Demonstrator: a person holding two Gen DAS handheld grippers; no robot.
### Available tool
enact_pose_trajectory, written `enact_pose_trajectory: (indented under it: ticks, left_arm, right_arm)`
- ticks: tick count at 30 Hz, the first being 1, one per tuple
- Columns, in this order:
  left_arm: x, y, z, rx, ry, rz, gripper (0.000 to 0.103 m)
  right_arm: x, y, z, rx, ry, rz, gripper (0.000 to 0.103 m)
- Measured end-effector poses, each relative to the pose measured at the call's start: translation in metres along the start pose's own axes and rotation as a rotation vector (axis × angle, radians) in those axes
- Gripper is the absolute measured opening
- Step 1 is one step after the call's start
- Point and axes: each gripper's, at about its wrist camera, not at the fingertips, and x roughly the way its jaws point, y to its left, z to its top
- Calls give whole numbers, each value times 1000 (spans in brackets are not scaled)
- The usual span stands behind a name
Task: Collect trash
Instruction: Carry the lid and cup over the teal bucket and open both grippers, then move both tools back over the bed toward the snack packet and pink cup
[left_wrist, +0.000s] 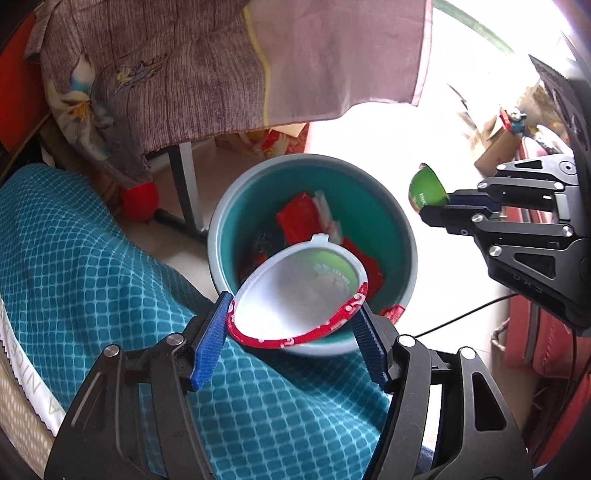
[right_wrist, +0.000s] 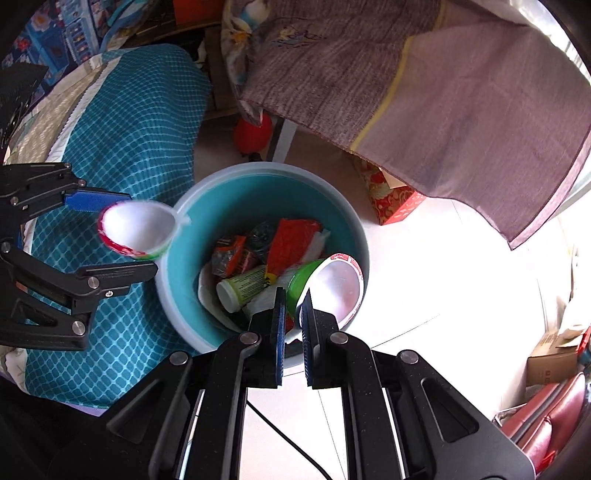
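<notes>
A pale tiled floor (right_wrist: 424, 280) lies under you, with a teal checked bed cover (left_wrist: 92, 266) at one side and a grey-brown cloth (left_wrist: 192, 74) hanging behind. Between them stands a teal bin (right_wrist: 184, 254) with a grey rim, already holding red wrappers (right_wrist: 291, 240), a small white-capped bottle (right_wrist: 242, 290) and other scraps. Your left hand-held gripper (left_wrist: 295, 325) grips a white cup with a red rim (left_wrist: 299, 295) across its width, blue pads pressing both sides, mouth tilted toward the camera, over the bin's near rim. Your right hand-held gripper (right_wrist: 293, 302) is nearly closed, pinching the wall of a green cup (right_wrist: 325, 284) with a red-edged rim, held above the bin's inside, near its edge.
</notes>
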Motion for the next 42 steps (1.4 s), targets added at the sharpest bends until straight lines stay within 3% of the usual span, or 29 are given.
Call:
enact_pose_trajectory:
  ticks: [4,15,17,18,19,23,28,42]
  left_arm:
    - [6,4,0,-20,6,21,77]
    - [-14,26,-20,-85,2,51,89]
    - [-17,28,-22,-94,2,54,90]
    - [-19,30,-24,-99,1,55,90]
    - [-21,32,-26,-103,1,59,91]
    - [-26,37,-34,-116,0,70,92]
    - [-37,47,-48,-140,-7,84,95]
    - [-94,89,-105,-239,-57,142,96]
  right_arm:
    - [6,-5,3,1,7,8,8]
    - [16,9,11,-25,16,40,10]
    - [16,13,12,-25,16,47,33]
    - [15,14,12,-24,8,46,54]
    - [13,15,12,-27,-3,42,57]
    - [10,21,12,-37,2,43,58]
    - [6,33,12,-61,13,32,72]
    - [-24,110,19,-168,-3,25,72]
